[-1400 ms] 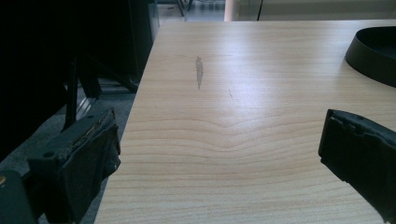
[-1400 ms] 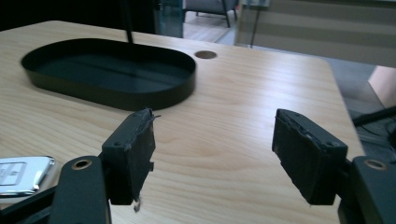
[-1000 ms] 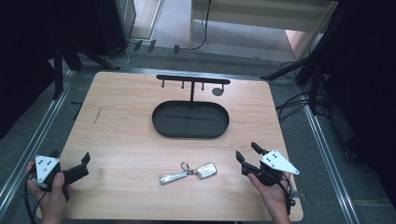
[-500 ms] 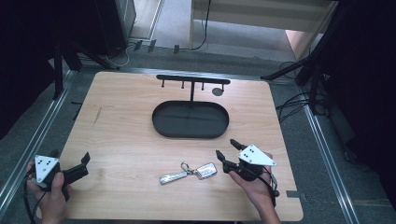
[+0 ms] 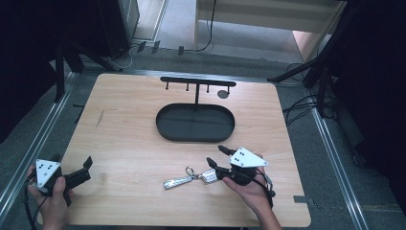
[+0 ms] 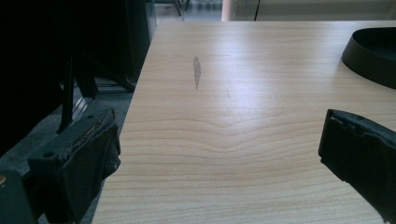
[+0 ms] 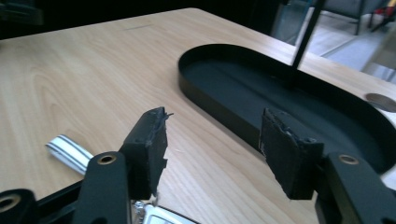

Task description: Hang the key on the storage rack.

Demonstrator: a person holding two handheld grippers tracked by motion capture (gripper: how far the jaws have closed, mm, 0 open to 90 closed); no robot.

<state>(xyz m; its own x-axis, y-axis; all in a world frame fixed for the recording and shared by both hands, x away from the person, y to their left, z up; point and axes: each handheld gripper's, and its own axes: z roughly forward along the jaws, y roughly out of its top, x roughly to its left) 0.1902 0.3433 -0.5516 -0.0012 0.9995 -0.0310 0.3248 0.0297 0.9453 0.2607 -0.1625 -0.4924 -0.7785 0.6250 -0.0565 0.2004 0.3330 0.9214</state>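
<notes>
High view: the right hand-held gripper (image 5: 216,158) reaches left, jaws closing yet apart over the metal key bunch (image 5: 189,176) on the wooden surface (image 5: 129,139).

Left gripper view: the left hand-held gripper (image 6: 219,154) gapes over bare woodgrain.

Right gripper view: 2 rough pads (image 7: 149,140) face the oval black tray (image 7: 224,107).

Wooden table (image 5: 124,139), black tray (image 5: 195,122), keys (image 5: 189,176)

My left gripper (image 6: 224,154) holds its jaws wide over bare table (image 6: 243,93), the black tray (image 6: 373,56) far right.
</notes>
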